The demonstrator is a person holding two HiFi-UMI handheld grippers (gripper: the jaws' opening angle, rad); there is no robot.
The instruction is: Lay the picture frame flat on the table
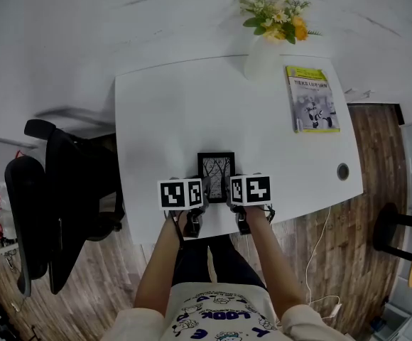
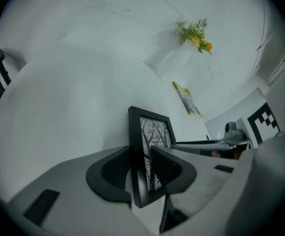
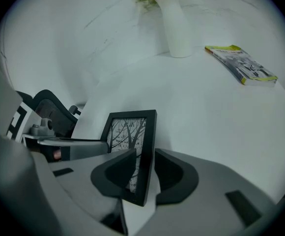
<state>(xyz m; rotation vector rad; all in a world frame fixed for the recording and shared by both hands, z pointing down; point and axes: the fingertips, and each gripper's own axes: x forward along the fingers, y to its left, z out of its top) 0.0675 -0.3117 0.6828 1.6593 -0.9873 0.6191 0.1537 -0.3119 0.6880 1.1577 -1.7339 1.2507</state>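
Head view: picture frame (image 1: 216, 170) sat by the near edge of the table (image 1: 156, 112), face turned up at the camera. Left gripper (image 1: 199, 193) was at the frame's left rail and right gripper (image 1: 233, 192) at its right rail. Vase (image 1: 261, 61) and book (image 1: 312, 98) were well beyond the frame, chair (image 1: 50, 190) off to its left. Couldn't tell from here whether the frame's back was fully down.

Left gripper view: jaws straddled the frame's left rail, slightly spread. A thin light sliver showed at the outer pad, so it looked loose, not clamping.

Right gripper view: same on the frame's right rail, with a clearer gap at the outer pad. Spread, pinching nothing.

Only the head view showed both rails at once and the frame sitting square. Only the gripper views showed the pad gaps.

My read: the lay-down was nearly done. Doing it well meant opening both sides evenly, then backing straight off the rails with no lift, so no pad dragged a rail up.
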